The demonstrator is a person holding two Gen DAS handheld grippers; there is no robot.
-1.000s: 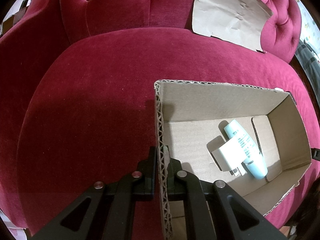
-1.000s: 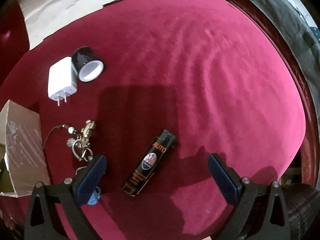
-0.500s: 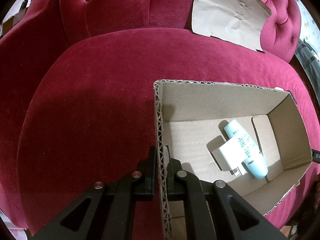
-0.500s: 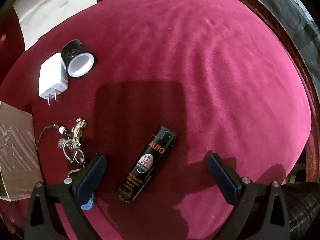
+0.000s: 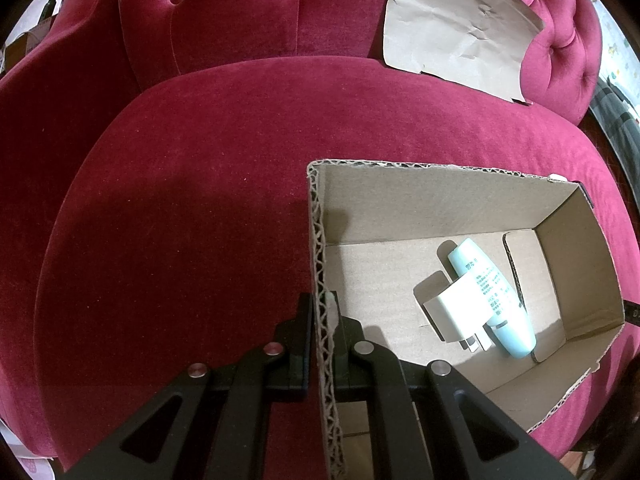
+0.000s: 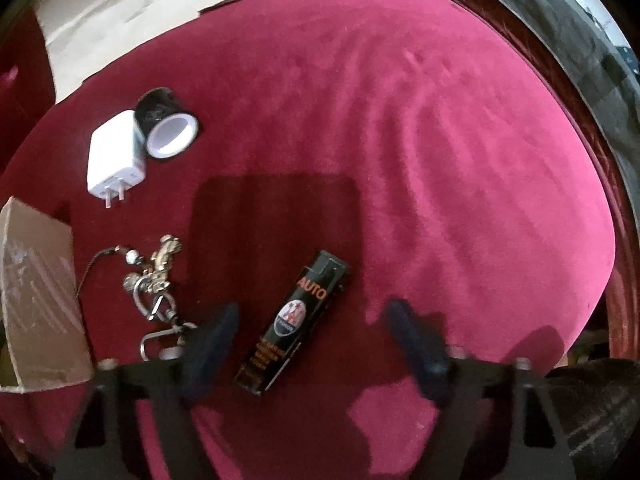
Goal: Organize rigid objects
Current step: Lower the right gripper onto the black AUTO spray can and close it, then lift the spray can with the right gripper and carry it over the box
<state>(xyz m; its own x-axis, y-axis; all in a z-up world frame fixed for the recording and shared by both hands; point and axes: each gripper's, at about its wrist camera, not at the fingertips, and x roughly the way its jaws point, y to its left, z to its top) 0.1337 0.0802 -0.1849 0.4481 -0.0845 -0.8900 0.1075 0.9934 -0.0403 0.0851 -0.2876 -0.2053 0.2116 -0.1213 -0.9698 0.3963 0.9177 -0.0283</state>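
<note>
Left gripper [image 5: 320, 320] was clamped on the near wall of an open corrugated cardboard box [image 5: 440, 200], one finger outside, one inside, fluted edge pinched between them. Box sat on a plush crimson velvet seat cushion [image 5: 180, 220], extending ahead and right of the tongs. On the box floor, right of the fingers: a smooth pale-blue tube [image 5: 496, 304] with small dark print, too fine to read, and a white wall charger [image 5: 456, 312] lying across it, prongs pointing toward the gripper. Creased brown paper sheet [image 5: 452, 28] leaned on the tufted backrest, far ahead.

Right gripper [image 6: 312, 344] pointed down at the cushion, jaws just closing in, blurred, not yet touching anything. Between them lay a glossy black rectangular lighter [image 6: 292, 324], orange "AUTO" lettering and a round emblem; lower text unreadable. Just left of the left finger: a brass-coloured keychain [image 6: 156, 280] with metal rings and a thin cord. Further ahead-left: a second white charger [image 6: 116, 160], matte, two prongs, touching a black tape roll [image 6: 168, 128] with white core. Box corner [image 6: 40, 300] showed at far left.
</note>
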